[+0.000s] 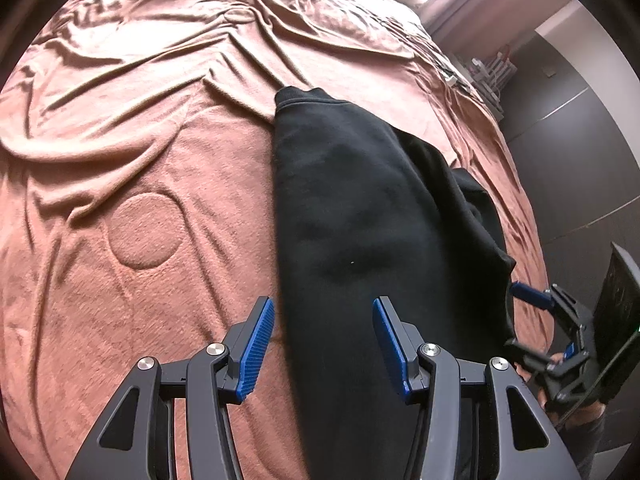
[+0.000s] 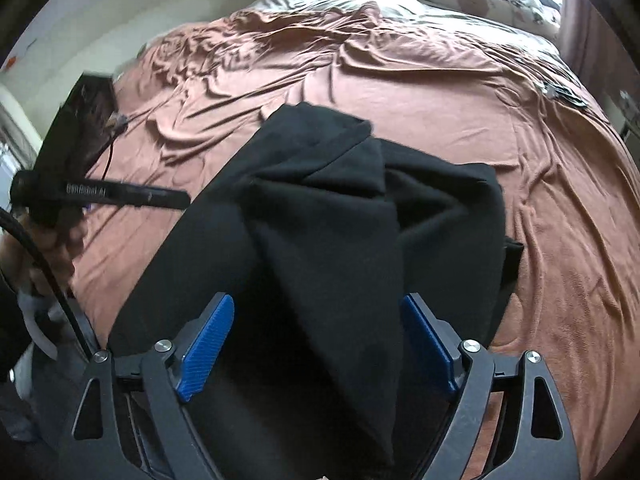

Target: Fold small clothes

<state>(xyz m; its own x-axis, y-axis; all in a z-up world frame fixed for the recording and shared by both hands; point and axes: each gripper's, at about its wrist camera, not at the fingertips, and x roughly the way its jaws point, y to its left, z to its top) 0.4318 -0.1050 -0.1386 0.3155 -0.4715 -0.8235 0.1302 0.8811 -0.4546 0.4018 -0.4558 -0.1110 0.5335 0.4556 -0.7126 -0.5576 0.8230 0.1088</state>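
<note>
Because the black garment (image 1: 360, 220) is already laid in a long, narrow shape on the brown blanket (image 1: 140, 160), it seems that its sides are folded inward and the work is now somewhere in the middle. The garment lies on the bed with its ribbed edge (image 1: 304, 98) at the far end, and it runs toward the near edge of the bed, where both tools are. In the right wrist view one flap lies diagonally over the body of the garment (image 2: 332, 240), which makes a pointed fold; I think this is a sleeve or a side panel, but the dark cloth hides the detail.

The left gripper (image 1: 324, 344) hovers above the near part of the garment, its jaws at a middle width and with nothing pressed between the blue pads (image 1: 256, 352). One pad is over the blanket and the other over the cloth, so it straddles the left border of the garment, probably to be ready to take that edge.

The right gripper (image 2: 316, 348) is spread wide over the folded flap. The cloth shows between its pads, but they do not press on it, so I judge that it holds nothing. In the left wrist view this tool (image 1: 560, 340) is at the right border of the garment, near the edge of the bed.

The next move probably needs a grip on the near end, to bring it toward the ribbed edge.
</note>
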